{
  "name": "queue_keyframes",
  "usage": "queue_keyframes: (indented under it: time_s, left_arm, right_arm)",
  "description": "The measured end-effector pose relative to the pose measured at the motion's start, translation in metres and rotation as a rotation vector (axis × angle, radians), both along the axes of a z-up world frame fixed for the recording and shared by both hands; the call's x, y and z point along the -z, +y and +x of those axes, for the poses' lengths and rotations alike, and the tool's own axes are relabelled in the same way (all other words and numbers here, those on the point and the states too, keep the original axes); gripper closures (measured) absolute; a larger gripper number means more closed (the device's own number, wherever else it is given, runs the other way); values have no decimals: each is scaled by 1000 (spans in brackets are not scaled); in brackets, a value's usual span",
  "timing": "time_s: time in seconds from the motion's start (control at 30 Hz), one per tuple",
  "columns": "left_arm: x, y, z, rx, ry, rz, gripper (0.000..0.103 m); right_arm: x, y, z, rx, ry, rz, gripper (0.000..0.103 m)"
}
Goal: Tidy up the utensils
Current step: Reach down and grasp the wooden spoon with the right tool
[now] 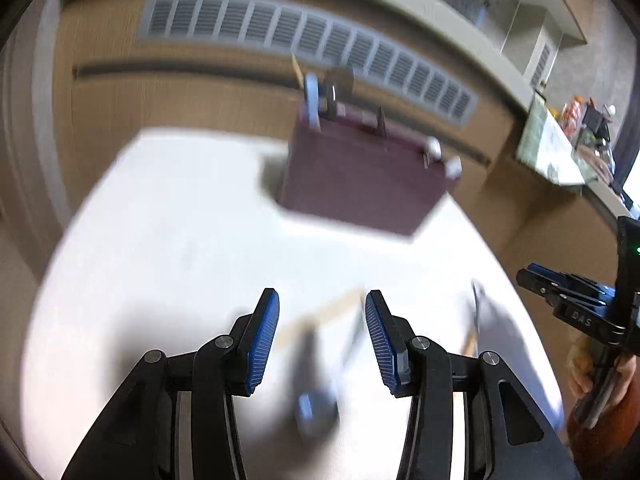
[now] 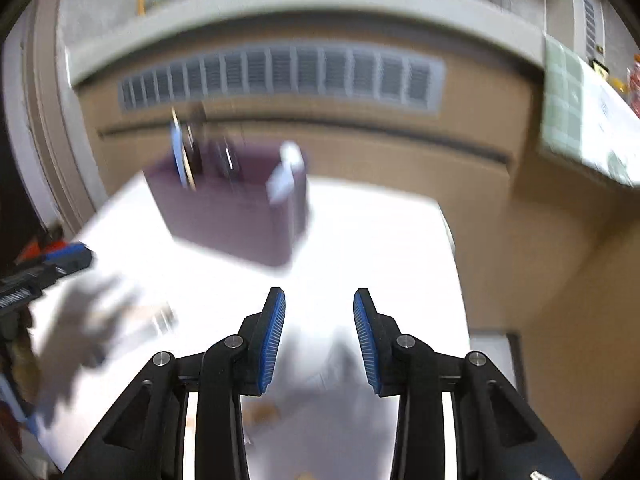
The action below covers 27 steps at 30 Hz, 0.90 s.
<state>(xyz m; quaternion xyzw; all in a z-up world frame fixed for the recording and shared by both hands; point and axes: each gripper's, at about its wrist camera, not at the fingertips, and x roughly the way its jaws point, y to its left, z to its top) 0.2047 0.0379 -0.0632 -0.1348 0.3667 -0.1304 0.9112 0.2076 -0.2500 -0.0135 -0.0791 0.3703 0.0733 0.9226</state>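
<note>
A dark purple utensil holder point(image 1: 360, 176) stands at the far side of the white table point(image 1: 168, 232), with several utensils upright in it; it also shows in the right wrist view point(image 2: 232, 208). My left gripper point(image 1: 322, 320) is open and empty above blurred utensils point(image 1: 320, 380) that lie on the table, one with a blue end. Another utensil point(image 1: 478, 312) lies to the right. My right gripper point(image 2: 319, 320) is open and empty over the table. It also shows at the right edge of the left wrist view point(image 1: 568, 292). Both views are motion-blurred.
A tan cabinet front with a long grey vent point(image 1: 304, 40) stands behind the table. A counter with clutter point(image 1: 560, 144) is at the right. A blurred utensil point(image 2: 160, 320) lies left of my right gripper. The left gripper point(image 2: 44, 272) shows at that view's left edge.
</note>
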Motion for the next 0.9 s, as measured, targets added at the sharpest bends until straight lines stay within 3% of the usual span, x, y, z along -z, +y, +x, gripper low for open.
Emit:
queue_keyframes:
  time_s: [0.2,0.37,0.47,0.6,0.67,0.73,0.8,0.87,0.9]
  left_arm:
    - [12,-21,-39,67,36,37,57]
    - [9,-20,-45,55,32,49,57]
    - [10,-17,-42,42,40,36,57]
    - [14,-18,-38,47,51,30,57]
    - [16,-18,-36,53,57,27,57]
    - [18,-20,-37,64,61,29,57]
    - [18,-20,-38,72,62,37,57]
    - [18,-18,-39,66,58,41,57]
    - [17,-16,-39,57,57,40,57]
  right_arm:
    - [45,-15,-31,-24,221,217,70]
    - [57,-15,-16,11,265,283,68]
    - [58,-3,2,-26,278,281,68]
    - [59,33,21,-106,268,197,64]
    - [59,52,27,-155,258,150,56]
    - [60,65,30,-183,249,108,53]
    - [59,77,33,-206,239,59,54]
    - [54,77,29,-202,223,47,67]
    - [48,75,25,-193,206,53,68]
